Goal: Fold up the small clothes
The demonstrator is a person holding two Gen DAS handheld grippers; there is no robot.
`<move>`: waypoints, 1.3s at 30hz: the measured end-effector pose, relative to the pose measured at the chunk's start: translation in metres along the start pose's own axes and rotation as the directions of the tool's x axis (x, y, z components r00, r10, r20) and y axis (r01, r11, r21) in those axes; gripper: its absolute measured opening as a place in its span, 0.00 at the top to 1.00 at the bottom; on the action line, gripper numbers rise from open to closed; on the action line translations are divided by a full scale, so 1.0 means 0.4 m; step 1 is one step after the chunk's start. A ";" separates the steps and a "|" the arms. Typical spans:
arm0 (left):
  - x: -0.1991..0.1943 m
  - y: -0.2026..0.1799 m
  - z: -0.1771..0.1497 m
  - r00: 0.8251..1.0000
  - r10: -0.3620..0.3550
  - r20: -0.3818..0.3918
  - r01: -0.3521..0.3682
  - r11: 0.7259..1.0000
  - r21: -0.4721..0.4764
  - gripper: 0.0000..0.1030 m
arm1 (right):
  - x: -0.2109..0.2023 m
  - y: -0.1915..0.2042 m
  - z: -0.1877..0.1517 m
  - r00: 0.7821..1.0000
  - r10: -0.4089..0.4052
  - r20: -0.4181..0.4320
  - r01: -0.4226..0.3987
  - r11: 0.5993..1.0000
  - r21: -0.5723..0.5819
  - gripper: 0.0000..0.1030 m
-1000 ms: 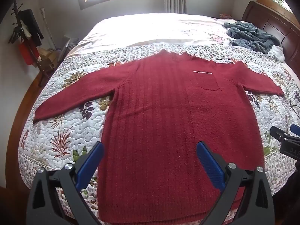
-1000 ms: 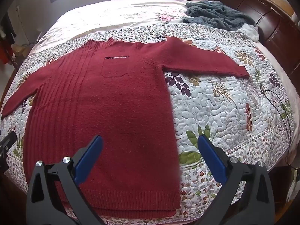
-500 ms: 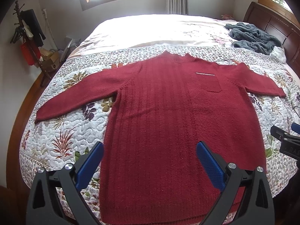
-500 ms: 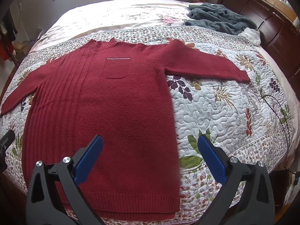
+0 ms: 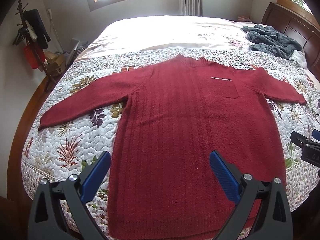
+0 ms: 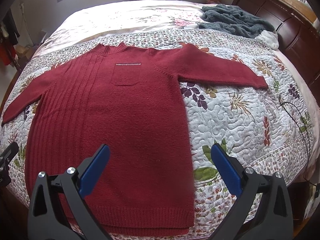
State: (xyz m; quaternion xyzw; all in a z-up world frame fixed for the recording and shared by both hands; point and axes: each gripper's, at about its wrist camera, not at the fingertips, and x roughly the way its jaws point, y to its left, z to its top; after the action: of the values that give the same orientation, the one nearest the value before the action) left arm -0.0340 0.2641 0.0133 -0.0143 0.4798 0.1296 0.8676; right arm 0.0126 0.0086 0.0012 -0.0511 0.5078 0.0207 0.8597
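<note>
Sweater (image 5: pixel 180 124): dark red knit, spread flat and front up on the bed, both sleeves stretched out sideways, collar toward the far side, chest pocket (image 6: pixel 125 76) with a pale trim line.
Hem edge (image 6: pixel 140 218): ribbed, lying just short of the quilt's near edge (bed drops away right below).
Quilt (image 6: pixel 236 120): floral, bare to the right of the sweater body, with a thin black cable (image 6: pixel 300 118) crossing its right border.
Left side: bare quilt beyond the left sleeve cuff (image 5: pixel 43 123), then the wooden bed frame (image 5: pixel 18 136).
Far half of bed: pale sheet (image 5: pixel 170 32), open; a grey fleecy heap (image 6: pixel 234 21) bunched near the headboard (image 6: pixel 292 26).
Left tongs (image 5: pixel 160 175): released, spread wide, holding nothing, above the lower left part of the sweater.
Right tongs (image 6: pixel 160 172): released, spread wide, empty, straddling the sweater's right side edge.
Containers: cardboard boxes (image 5: pixel 54 64) on the floor by a coat stand (image 5: pixel 32 38); contents impossible to make out.
</note>
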 end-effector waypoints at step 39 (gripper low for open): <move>-0.012 0.003 0.005 1.000 0.025 0.018 -0.025 1.000 -0.007 0.04 | -0.005 -0.007 0.004 1.000 0.002 0.009 -0.002 1.000 0.003 0.03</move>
State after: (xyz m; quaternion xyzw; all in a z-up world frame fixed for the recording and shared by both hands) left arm -0.0350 0.2644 0.0187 -0.0103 0.4718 0.1421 0.8701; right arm 0.0133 0.0062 0.0037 -0.0492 0.5039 0.0210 0.8621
